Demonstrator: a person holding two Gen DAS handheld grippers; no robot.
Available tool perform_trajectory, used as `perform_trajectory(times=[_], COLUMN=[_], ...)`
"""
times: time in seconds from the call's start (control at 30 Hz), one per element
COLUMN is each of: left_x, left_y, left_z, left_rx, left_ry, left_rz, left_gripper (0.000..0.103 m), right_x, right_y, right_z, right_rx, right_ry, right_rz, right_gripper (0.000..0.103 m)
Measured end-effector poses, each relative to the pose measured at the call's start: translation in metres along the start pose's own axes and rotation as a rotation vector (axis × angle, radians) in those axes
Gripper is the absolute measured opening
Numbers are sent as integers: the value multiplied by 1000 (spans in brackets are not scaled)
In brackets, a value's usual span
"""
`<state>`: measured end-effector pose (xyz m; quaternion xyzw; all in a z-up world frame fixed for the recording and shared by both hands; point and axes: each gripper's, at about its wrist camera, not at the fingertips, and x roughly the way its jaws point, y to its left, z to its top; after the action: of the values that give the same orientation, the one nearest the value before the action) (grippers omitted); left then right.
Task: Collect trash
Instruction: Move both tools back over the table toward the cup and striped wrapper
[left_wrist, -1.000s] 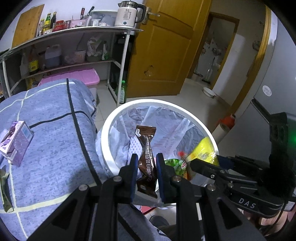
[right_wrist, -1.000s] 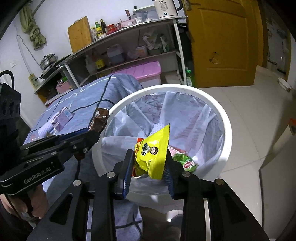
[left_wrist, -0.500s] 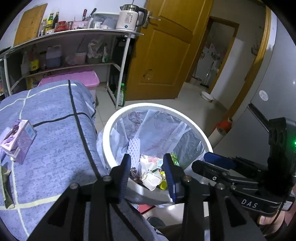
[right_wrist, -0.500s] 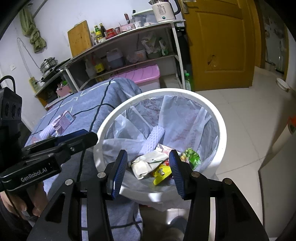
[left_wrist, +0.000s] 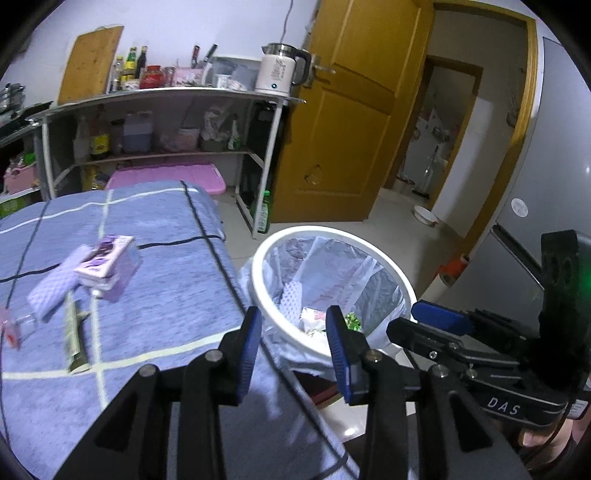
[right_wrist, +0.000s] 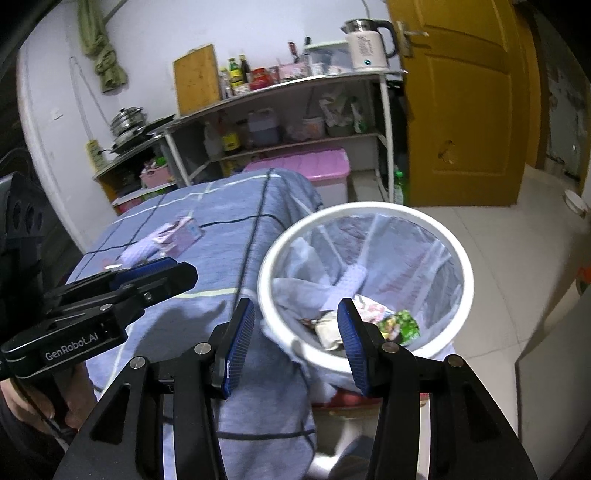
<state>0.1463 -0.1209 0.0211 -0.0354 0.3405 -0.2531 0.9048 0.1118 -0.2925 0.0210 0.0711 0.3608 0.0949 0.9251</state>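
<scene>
A white trash bin (left_wrist: 373, 254) (right_wrist: 443, 225) with a clear liner stands beside the table and holds several wrappers (right_wrist: 400, 325). My left gripper (left_wrist: 291, 332) is open and empty, above the table's edge next to the bin. My right gripper (right_wrist: 293, 325) is open and empty, at the bin's near rim. On the blue checked tablecloth (left_wrist: 166, 295) lie a purple carton (left_wrist: 109, 262) (right_wrist: 183, 234), a pale purple foam sleeve (left_wrist: 55, 284), a green wrapper (left_wrist: 74, 336) and a pink scrap (left_wrist: 9, 328).
A metal shelf (left_wrist: 166, 122) with bottles, a kettle (left_wrist: 280, 72) and a pink bin (left_wrist: 166, 177) stands behind the table. A yellow door (left_wrist: 343, 110) is at the back. A green bottle (left_wrist: 263, 214) stands on the tiled floor.
Both grippers opened and dropped the brown wrapper and the yellow packet into the bin. Both have since pulled back and swung left toward the table.
</scene>
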Motion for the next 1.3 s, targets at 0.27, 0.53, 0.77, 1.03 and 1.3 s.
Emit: perform_trajectory(times=[0.27,0.53,0.77,1.03,1.3], left_x=[-38,-63,-75,-82,-90], left_y=[17,40,61,85,112], left_z=[-17,-31,-45,-60,-65], left_rx=[-28,-67,-107,-142,-189], left_ry=[-33,-57,-65,-55,-61], left_rz=[53,115,170,226,276], left_gripper=[38,38,38,38,38], right_x=[-12,-9,-3,14,33], right_y=[38,67,82,100,119], right_z=[-6,-11,-17,-25,-24], right_rx=[-67,-109,-128,-147,-163], right_ry=[-17,-10,11,53,84], right_rz=[36,79,116,160,196], right_gripper=[48,48,48,48,48])
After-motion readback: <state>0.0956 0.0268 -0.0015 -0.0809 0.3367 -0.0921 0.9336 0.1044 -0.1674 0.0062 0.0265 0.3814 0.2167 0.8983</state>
